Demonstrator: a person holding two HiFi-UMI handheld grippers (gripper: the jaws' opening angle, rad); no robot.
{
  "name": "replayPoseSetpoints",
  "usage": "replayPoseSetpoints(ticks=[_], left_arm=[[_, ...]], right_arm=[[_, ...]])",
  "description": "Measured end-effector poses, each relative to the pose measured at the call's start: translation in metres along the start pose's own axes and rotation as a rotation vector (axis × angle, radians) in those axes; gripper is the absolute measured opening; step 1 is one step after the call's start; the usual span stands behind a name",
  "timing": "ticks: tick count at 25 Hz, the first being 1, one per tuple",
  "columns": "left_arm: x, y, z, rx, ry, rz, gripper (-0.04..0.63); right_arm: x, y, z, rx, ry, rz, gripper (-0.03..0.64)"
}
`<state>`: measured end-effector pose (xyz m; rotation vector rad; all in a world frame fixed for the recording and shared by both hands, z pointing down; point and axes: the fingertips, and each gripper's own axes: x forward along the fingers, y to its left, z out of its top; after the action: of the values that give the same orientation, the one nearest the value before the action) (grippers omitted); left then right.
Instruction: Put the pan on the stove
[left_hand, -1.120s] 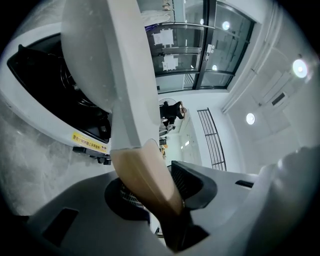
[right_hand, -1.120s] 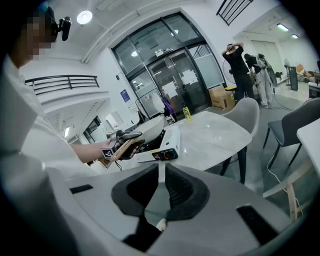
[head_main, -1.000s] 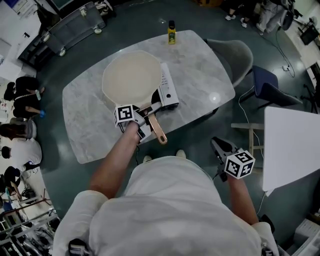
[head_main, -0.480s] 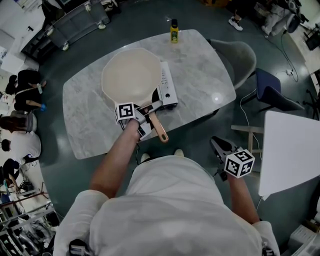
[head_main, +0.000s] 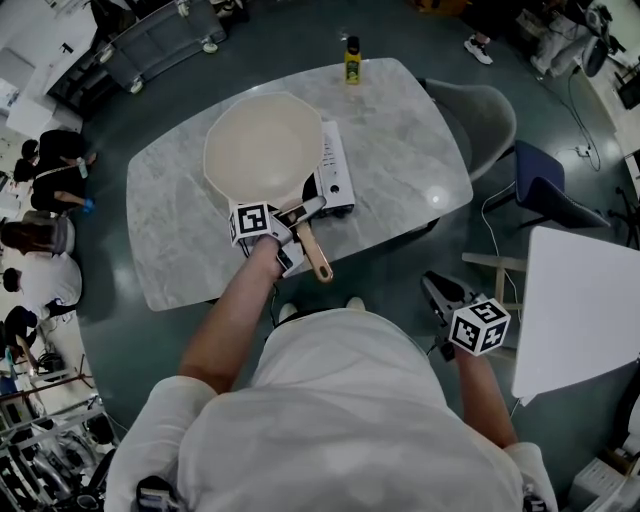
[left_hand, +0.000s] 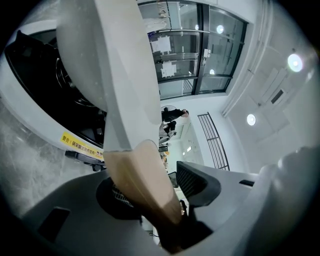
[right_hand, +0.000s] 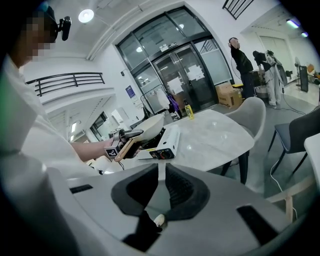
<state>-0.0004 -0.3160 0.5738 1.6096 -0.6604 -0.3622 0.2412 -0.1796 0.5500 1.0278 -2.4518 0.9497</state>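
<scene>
A cream pan (head_main: 265, 150) rests on the white portable stove (head_main: 336, 180) on the marble table (head_main: 400, 150). Its tan handle (head_main: 316, 258) points toward me. My left gripper (head_main: 295, 228) is around that handle and its jaws are opening. In the left gripper view the handle (left_hand: 142, 187) lies between the jaws with a gap on the right side, and the pan body (left_hand: 120, 65) rises over the black burner (left_hand: 50, 100). My right gripper (head_main: 440, 295) hangs low at my right side, off the table, shut and empty (right_hand: 159, 172).
A yellow bottle (head_main: 352, 62) stands at the table's far edge. A grey chair (head_main: 480, 110) and a dark chair (head_main: 545, 185) stand to the right, beside a white table (head_main: 580, 300). People sit on the floor at the left (head_main: 45, 180).
The pan stays on the stove and my left gripper stays at the handle. The right gripper has not moved. The view has shifted only slightly.
</scene>
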Motion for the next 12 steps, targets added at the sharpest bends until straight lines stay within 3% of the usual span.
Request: replayPoseSetpoints(ticks=[12], left_arm=[[-0.0079,-0.0012,-0.0004,-0.017,-0.058,-0.003,0.281]], right_arm=[[0.0098,0.0056,0.0046,-0.025,0.011,0.034,0.055]])
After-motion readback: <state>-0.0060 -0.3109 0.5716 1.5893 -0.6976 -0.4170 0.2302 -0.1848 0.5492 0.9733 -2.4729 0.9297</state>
